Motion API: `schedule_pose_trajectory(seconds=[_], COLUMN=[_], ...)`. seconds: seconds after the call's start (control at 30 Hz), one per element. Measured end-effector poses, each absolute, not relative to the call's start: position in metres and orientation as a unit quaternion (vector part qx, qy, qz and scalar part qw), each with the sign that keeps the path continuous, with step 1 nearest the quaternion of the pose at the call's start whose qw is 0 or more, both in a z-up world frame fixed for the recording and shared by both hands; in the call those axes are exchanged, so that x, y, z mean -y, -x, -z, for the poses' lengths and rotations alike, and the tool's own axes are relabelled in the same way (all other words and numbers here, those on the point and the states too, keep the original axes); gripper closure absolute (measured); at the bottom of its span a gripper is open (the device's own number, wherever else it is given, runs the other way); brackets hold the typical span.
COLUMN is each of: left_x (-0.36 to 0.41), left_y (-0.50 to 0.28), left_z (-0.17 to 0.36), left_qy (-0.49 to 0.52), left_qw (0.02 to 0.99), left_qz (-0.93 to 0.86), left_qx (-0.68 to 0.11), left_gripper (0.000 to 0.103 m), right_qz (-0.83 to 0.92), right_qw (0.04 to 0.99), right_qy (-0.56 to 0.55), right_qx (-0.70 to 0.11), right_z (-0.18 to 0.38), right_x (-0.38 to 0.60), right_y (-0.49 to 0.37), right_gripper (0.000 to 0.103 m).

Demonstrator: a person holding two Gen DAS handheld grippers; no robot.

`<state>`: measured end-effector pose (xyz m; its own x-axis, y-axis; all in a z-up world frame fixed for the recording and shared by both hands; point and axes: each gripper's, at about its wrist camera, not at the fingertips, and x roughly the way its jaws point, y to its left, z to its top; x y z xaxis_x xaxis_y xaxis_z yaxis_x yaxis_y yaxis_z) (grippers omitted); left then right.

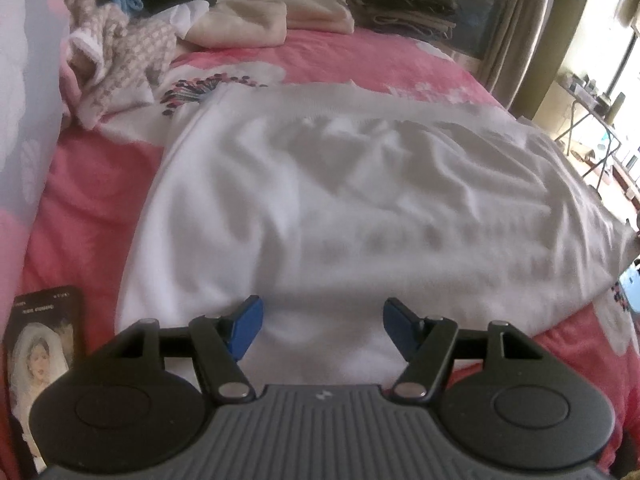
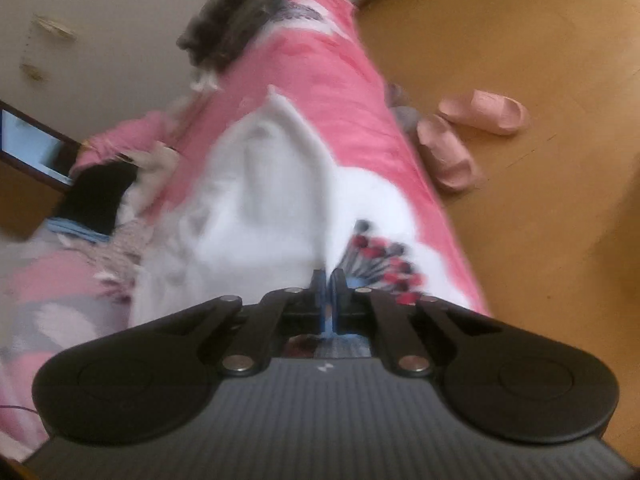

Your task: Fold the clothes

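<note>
We see a white garment spread flat and softly wrinkled across the middle of a bed with a pink flowered cover. Its knit looks fine and pale, with shallow creases running across it. Our left tongs hover over the garment's near edge with their blue pads spread apart, nothing between them. In the tilted, blurred right wrist view, our right tongs are pressed together at the garment's edge; whether cloth is caught between them we cannot tell. Beyond the garment, at the bed's far side, lie folded cream clothes, a dark folded stack and a rumpled patterned heap. Pink slippers sit on the floor beside the bed
</note>
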<state>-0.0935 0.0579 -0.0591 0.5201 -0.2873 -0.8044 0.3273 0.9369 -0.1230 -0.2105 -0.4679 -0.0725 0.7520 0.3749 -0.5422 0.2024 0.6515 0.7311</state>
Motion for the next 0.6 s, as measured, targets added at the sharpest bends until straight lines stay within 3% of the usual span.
schedule_pose_trajectory(seconds=[0.07, 0.2, 0.47, 0.6], left_x=[-0.058, -0.058, -0.068, -0.080], left_y=[0.094, 0.095, 0.122, 0.121], left_z=[0.060, 0.058, 0.035, 0.025], left_qy=[-0.021, -0.025, -0.032, -0.049], left_qw=[0.873, 0.873, 0.876, 0.897], left_qz=[0.175, 0.176, 0.222, 0.163], left_qx=[-0.455, -0.454, -0.426, -0.408], left_gripper=[0.035, 0.035, 0.036, 0.037], right_qz=[-0.058, 0.012, 0.081, 0.089], right_qw=[0.850, 0.819, 0.780, 0.774], right_qy=[-0.405, -0.402, -0.509, -0.540], right_qx=[-0.332, -0.409, -0.355, -0.320], right_z=[0.066, 0.098, 0.117, 0.121], right_x=[0.466, 0.478, 0.492, 0.498], right_y=[0.213, 0.214, 0.244, 0.251], right_gripper=[0.102, 0.103, 0.101, 0.099])
